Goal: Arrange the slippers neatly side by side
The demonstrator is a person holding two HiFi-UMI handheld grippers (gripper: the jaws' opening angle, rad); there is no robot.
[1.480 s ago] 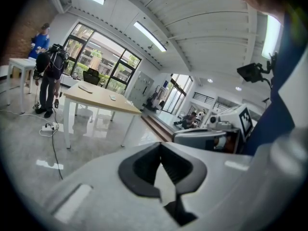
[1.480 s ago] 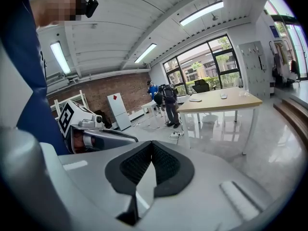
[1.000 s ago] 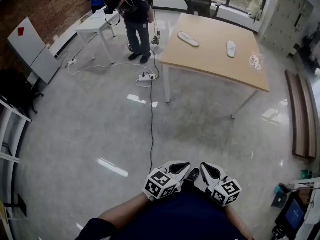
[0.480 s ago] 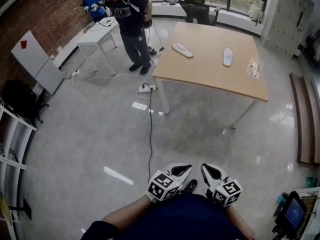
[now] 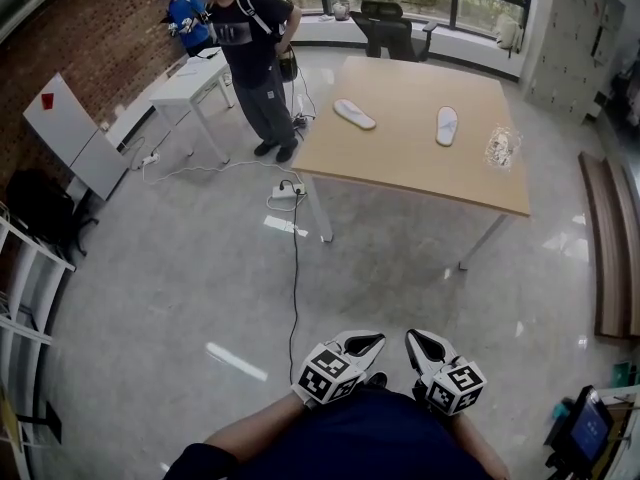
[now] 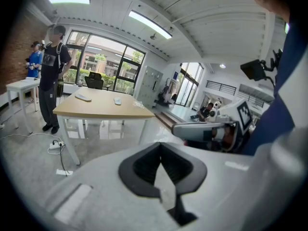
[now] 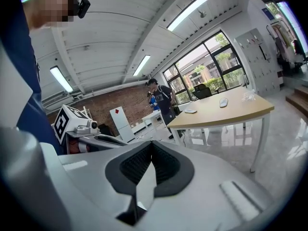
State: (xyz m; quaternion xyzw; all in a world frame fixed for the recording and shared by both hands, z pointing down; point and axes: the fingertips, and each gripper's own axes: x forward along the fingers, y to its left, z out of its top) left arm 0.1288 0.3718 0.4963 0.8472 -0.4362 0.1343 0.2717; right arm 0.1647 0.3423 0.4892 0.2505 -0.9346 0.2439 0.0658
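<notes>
Two pale slippers lie apart on a wooden table (image 5: 400, 163) far ahead: one slipper (image 5: 355, 114) angled at the left, the other slipper (image 5: 446, 125) roughly upright at the right. Both also show small in the left gripper view as the left slipper (image 6: 83, 97) and right slipper (image 6: 118, 100), and in the right gripper view (image 7: 190, 111) (image 7: 224, 102). My left gripper (image 5: 368, 342) and right gripper (image 5: 418, 340) are held close to my body, both shut and empty, well short of the table.
A crumpled clear wrapper (image 5: 501, 148) lies at the table's right end. A person (image 5: 250, 53) stands by the table's left corner, another (image 5: 185, 13) behind. A cable (image 5: 294, 268) and power strip (image 5: 283, 190) lie on the floor. A bench (image 5: 608, 248) is at right.
The table and slippers have come nearer and lower in the head view as I walk forward. The standing person has straightened up. Both grippers stay shut by my body.
</notes>
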